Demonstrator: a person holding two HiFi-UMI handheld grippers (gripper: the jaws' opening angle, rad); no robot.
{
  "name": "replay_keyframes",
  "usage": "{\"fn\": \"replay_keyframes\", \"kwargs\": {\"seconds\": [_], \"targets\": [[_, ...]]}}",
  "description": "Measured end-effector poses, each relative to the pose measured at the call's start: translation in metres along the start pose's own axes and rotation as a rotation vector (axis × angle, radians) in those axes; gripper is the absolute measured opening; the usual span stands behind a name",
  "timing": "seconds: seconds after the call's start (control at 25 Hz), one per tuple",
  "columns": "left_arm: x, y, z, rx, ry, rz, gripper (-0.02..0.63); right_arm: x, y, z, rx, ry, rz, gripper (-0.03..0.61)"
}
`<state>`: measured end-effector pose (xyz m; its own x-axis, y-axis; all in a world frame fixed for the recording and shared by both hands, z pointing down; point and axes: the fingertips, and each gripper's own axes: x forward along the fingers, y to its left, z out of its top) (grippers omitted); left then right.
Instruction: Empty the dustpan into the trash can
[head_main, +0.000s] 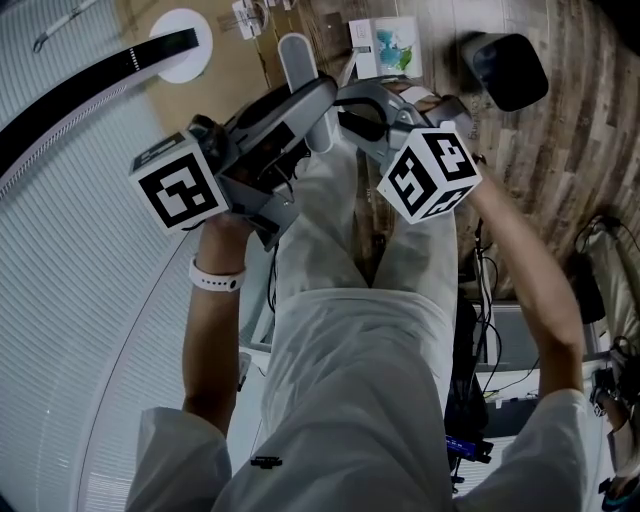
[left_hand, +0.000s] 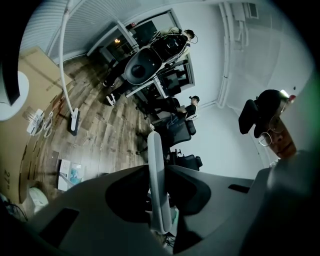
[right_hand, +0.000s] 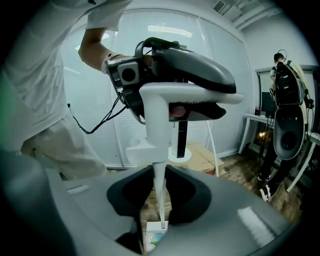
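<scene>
Two tools, one load: both grippers hold the same white dustpan (head_main: 296, 62), up in the air ahead of the person's legs.
Left gripper (left_hand: 159, 172): jaws closed on the handle (left_hand: 155, 150), which stands up between them.
Right gripper (right_hand: 160, 175): jaws pinched on a thin white edge lower on the same piece, under a stepped block.
Place: in the head view, at 12 o'clock from the two marker cubes, over the wood floor (head_main: 560, 130).
Long axis: runs 6 to 12 o'clock in the head view, with the free rounded end pointing to 12.
Pan mouth: not shown, so I cannot tell which way it faces.
Trash can: not surely found; a dark rounded object (head_main: 505, 65) at 1 o'clock may be it.
Doing it well: probably carry it level to the bin, then roll both wrists together so the piece does not twist between the grips.
</scene>
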<state>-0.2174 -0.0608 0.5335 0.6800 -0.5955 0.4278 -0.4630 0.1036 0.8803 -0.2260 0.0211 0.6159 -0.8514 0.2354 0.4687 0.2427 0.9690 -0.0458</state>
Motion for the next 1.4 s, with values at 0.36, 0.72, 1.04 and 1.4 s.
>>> {"fn": "replay_keyframes", "kwargs": {"seconds": [0.36,0.72,1.04,1.4], "targets": [[0.003,-0.006,0.001,0.022,0.01,-0.002,0.092,-0.003,-0.004,0.002,0.018,-0.002,-0.031,0.087],[0.001,-0.038,-0.003,0.024,0.002,-0.011,0.092,-0.031,0.0,0.018,0.032,-0.021,-0.059,0.087],[-0.001,-0.08,-0.008,0.046,-0.001,-0.017,0.092,-0.066,0.007,0.041,0.024,-0.028,-0.08,0.087],[-0.002,-0.14,-0.019,0.075,-0.001,-0.026,0.092,-0.114,0.017,0.07,0.026,-0.034,-0.126,0.087]]}}
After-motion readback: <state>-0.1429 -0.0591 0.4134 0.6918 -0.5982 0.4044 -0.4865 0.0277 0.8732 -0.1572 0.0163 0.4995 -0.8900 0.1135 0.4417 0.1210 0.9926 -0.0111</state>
